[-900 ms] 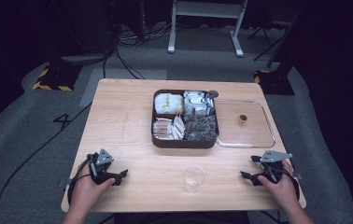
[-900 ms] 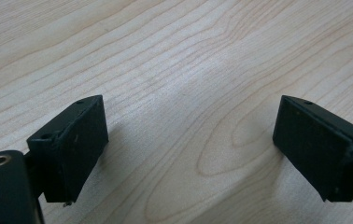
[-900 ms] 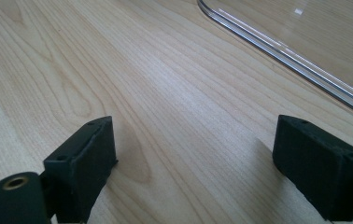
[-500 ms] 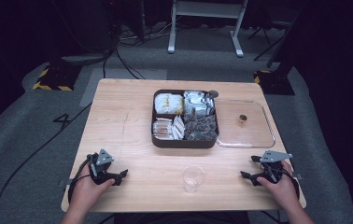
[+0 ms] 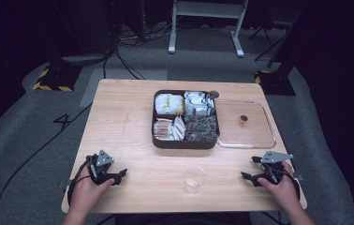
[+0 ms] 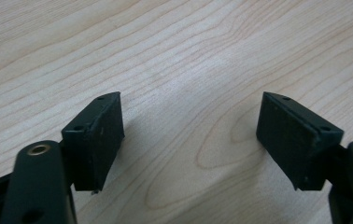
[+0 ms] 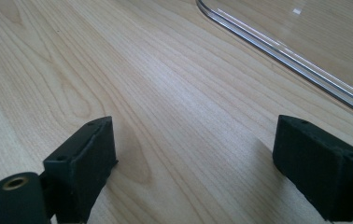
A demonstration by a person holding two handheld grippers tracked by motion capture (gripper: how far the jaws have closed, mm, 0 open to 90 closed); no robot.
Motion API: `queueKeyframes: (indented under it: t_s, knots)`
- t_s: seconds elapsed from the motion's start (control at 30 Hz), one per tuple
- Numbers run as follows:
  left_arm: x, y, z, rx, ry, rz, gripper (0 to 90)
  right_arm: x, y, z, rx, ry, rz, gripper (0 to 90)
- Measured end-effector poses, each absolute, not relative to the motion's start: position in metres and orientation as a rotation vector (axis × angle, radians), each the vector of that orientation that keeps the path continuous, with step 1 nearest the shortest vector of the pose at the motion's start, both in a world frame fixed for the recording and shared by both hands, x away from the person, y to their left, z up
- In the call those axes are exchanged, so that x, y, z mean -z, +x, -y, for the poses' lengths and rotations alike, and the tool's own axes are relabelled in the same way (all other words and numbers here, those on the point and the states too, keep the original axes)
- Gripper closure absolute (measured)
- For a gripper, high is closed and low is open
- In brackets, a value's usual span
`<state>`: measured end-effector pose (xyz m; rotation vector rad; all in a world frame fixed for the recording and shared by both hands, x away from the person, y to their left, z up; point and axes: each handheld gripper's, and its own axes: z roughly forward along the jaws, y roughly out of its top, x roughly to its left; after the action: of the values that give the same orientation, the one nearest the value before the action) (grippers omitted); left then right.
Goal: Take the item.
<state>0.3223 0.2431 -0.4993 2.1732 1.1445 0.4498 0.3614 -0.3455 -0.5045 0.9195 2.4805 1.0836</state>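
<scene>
A dark compartment box (image 5: 186, 142) of packets and sachets stands in the middle of the wooden table (image 5: 128, 117). A clear lid (image 5: 254, 136) with a small brown knob lies flat to its right. An empty clear cup (image 5: 194, 179) stands near the front edge. My left gripper (image 5: 119, 174) rests on the table at the front left, open, jaws wide apart over bare wood (image 6: 188, 121). My right gripper (image 5: 249, 176) rests at the front right, also open and holding nothing (image 7: 193, 154). The lid's rim (image 7: 277, 51) lies just ahead of it.
The box holds yellow-white packets at back left, silver sachets at back right, paper sticks at front left and dark packets at front right. Around the table the floor is dark carpet with cables. A white stand's legs (image 5: 203, 28) are behind.
</scene>
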Motion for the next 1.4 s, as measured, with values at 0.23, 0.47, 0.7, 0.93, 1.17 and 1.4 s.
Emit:
queueKeyframes:
  t_s: [0.23,0.47,0.7,0.93,1.17,1.4]
  knots:
    - [0.493,0.319,-0.242,-0.435,2.183,-1.143,25.2,0.504,0.361,0.345,-1.083,0.919,-2.481,13.4]
    - [0.48,0.314,-0.24,-0.382,2.187,-1.142,27.0,0.505,0.361,0.345,-1.084,0.92,-2.481,13.4]
    - [0.455,0.309,-0.234,-0.363,2.147,-1.106,28.2,0.504,0.361,0.345,-1.083,0.919,-2.481,13.4]
    - [0.435,0.311,-0.228,-0.344,2.097,-1.069,30.1,0.505,0.361,0.345,-1.083,0.922,-2.479,13.3]
    - [0.415,0.324,-0.219,-0.352,2.031,-1.084,29.7,0.505,0.362,0.345,-1.084,0.92,-2.481,13.3]
    - [0.398,0.338,-0.201,-0.402,2.022,-1.057,28.2,0.505,0.362,0.345,-1.083,0.918,-2.482,13.3]
